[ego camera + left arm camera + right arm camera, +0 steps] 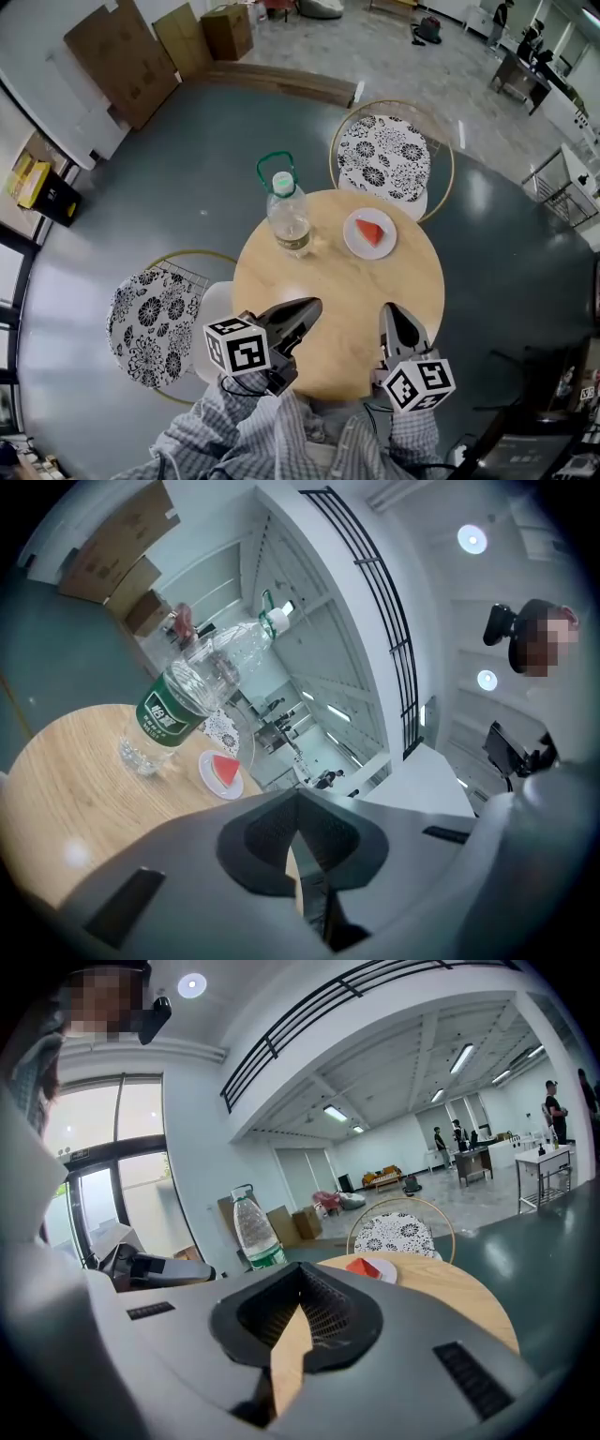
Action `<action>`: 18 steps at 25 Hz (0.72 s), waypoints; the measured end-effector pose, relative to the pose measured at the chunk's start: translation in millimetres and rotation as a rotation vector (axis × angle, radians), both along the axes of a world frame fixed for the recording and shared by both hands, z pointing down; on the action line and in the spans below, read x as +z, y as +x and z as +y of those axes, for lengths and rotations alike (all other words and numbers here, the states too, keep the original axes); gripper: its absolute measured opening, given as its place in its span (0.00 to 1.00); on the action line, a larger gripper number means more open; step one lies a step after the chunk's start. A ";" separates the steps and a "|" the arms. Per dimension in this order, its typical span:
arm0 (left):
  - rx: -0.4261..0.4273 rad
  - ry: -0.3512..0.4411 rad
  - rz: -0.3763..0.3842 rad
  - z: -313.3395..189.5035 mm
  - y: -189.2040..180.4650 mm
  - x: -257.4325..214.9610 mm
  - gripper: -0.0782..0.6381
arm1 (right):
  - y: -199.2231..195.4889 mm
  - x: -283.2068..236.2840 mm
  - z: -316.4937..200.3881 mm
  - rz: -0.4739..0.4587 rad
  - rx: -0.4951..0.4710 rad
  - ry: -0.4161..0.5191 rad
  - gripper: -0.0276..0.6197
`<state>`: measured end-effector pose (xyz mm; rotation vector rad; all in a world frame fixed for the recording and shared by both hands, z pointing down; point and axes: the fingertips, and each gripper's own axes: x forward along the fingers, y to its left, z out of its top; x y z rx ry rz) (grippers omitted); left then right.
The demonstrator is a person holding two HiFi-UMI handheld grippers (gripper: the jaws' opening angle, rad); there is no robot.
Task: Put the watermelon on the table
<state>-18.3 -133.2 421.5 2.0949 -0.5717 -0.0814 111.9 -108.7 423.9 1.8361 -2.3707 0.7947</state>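
A red watermelon slice [371, 232] lies on a small white plate [353, 244] at the far right of the round wooden table [347, 309]. It also shows in the left gripper view [225, 767] and the right gripper view [361, 1267]. My left gripper [314, 305] hovers over the table's near edge with its jaws shut [298, 794] and nothing between them. My right gripper [389, 309] is beside it, to the right, also shut [300, 1267] and empty. Both point towards the plate but stay well short of it.
A clear water bottle [289, 220] with a green label and handle stands left of the plate. One floral-cushioned chair [382, 155] sits behind the table and another [150, 323] at its left. Cardboard boxes [122, 52] lean against the far wall.
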 end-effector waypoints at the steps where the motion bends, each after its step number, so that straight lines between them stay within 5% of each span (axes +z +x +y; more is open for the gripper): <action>1: 0.009 0.015 -0.001 1.7 -0.6 -3.5 0.12 | -0.8 -4.1 2.1 0.000 0.006 0.011 0.05; 14: 0.059 0.056 -0.077 27.4 -7.4 -15.9 0.12 | -16.8 -33.6 28.2 0.021 -0.041 0.097 0.05; 18: 0.023 0.075 -0.048 24.3 -1.2 -31.5 0.12 | -12.3 -45.5 29.8 -0.001 -0.056 0.110 0.05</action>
